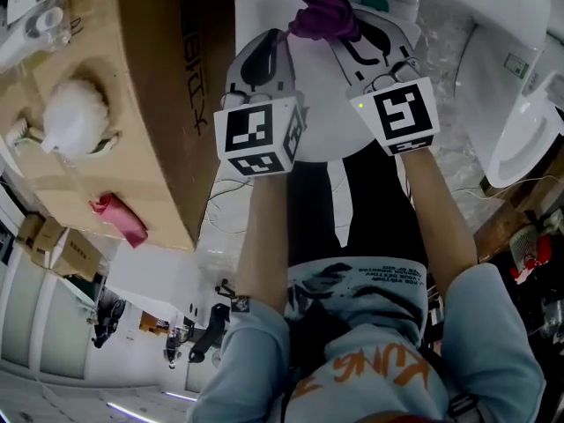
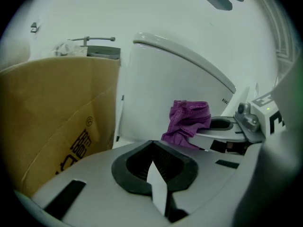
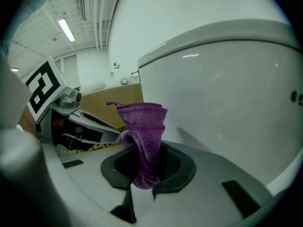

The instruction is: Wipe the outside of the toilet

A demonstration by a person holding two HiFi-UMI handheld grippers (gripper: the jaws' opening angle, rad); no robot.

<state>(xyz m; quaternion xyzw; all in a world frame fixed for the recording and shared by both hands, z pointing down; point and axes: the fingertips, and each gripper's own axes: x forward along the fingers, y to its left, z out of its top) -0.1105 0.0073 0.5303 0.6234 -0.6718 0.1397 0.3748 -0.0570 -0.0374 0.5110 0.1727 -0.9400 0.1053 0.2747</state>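
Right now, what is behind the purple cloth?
The white toilet stands behind the purple cloth, which the right gripper holds in its jaws. The patch of toilet directly behind the cloth is covered.

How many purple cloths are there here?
1. The purple cloth is pinched in the right tool, held up in front of the toilet; others could be hidden.

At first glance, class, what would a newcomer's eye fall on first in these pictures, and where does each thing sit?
The purple cloth stands out most, pinched in the right gripper close to the white toilet. Next come the black-and-white marker cubes at the middle of the head view, and the brown cardboard box at its left.
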